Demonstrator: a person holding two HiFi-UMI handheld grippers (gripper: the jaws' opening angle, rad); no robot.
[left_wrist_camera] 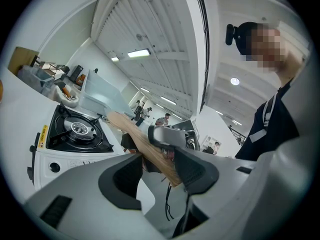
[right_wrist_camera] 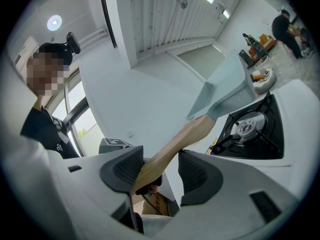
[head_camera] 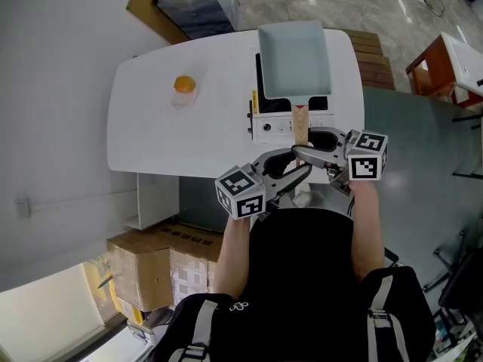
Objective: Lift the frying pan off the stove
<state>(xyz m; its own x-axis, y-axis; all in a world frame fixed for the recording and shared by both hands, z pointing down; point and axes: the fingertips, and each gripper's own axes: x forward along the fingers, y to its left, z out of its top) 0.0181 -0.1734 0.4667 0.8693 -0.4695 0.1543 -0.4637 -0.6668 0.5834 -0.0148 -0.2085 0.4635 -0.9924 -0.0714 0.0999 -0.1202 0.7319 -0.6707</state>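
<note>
A pale blue-green square frying pan (head_camera: 294,59) with a wooden handle (head_camera: 300,129) hangs over the white gas stove (head_camera: 273,126). In both gripper views the pan (left_wrist_camera: 102,96) (right_wrist_camera: 225,91) is off the black burner (left_wrist_camera: 77,129) (right_wrist_camera: 250,129), tilted up. My left gripper (head_camera: 296,174) comes in from the lower left and is shut on the end of the handle (left_wrist_camera: 142,139). My right gripper (head_camera: 303,151) comes in from the right and is shut on the same handle (right_wrist_camera: 185,136). The wood lies between the pads of the left gripper (left_wrist_camera: 160,171) and of the right gripper (right_wrist_camera: 157,171).
The stove stands on a white table (head_camera: 151,127). An orange thing on a small clear dish (head_camera: 184,86) lies at the table's left. Cardboard boxes (head_camera: 158,259) are stacked on the floor at the lower left. A wooden stool (head_camera: 438,59) stands at the far right.
</note>
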